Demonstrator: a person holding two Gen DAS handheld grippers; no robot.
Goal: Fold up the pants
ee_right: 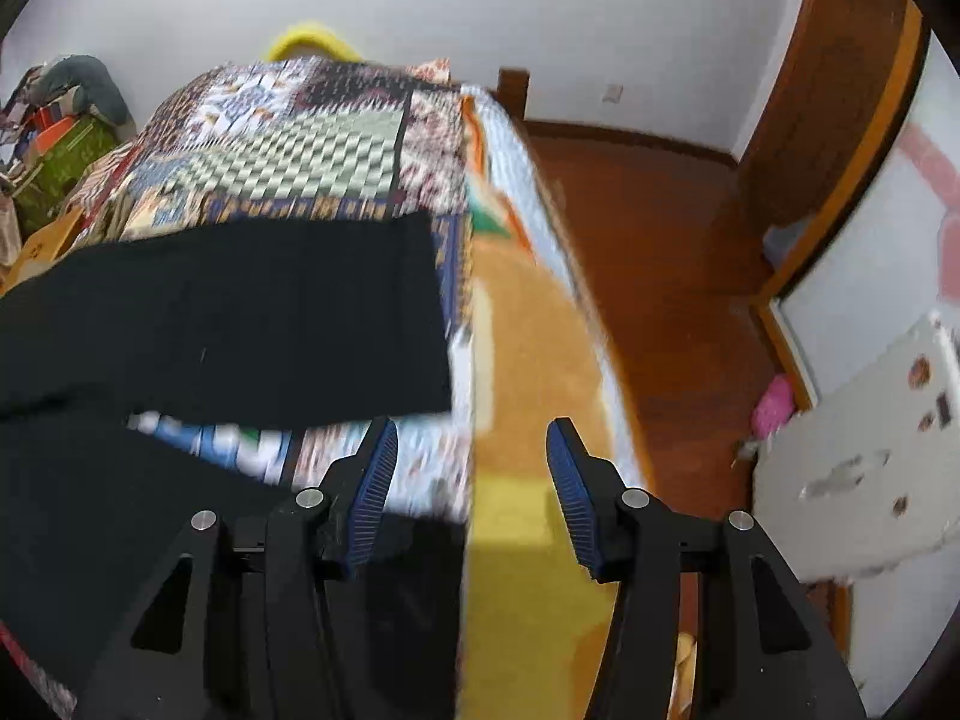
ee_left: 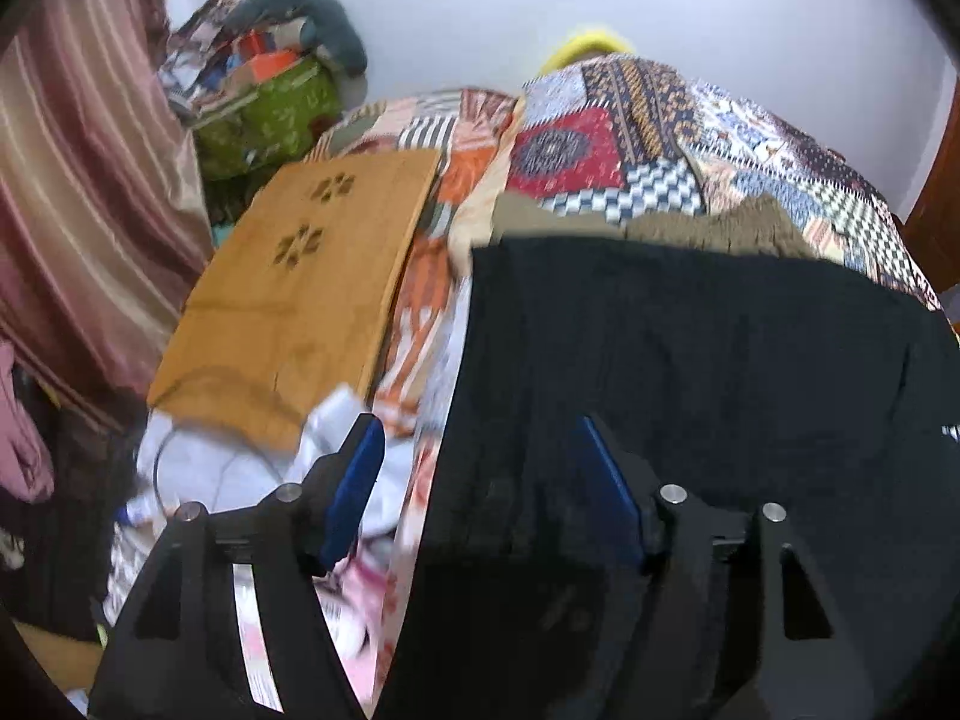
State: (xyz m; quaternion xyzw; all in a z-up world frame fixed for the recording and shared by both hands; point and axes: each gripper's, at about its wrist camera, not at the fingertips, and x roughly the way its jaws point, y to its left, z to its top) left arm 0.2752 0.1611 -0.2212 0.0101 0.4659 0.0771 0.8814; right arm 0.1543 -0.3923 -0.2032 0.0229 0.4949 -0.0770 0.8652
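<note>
Black pants (ee_left: 690,372) lie flat across a bed with a patchwork quilt (ee_left: 630,138). My left gripper (ee_left: 480,438) is open, its jaws wide apart over the pants' left edge near the waist end. In the right wrist view the pants (ee_right: 240,312) show as two black legs, one laid above the other with a strip of quilt (ee_right: 300,138) between them. My right gripper (ee_right: 471,438) is open and empty, just past the leg ends at the bed's right edge.
A wooden lap table (ee_left: 300,288) lies on the bed left of the pants. A green bag (ee_left: 270,114) and clutter stand at the far left corner. Brown cloth (ee_left: 720,222) lies beyond the pants. Wooden floor (ee_right: 660,228) and a door frame (ee_right: 840,138) are to the right.
</note>
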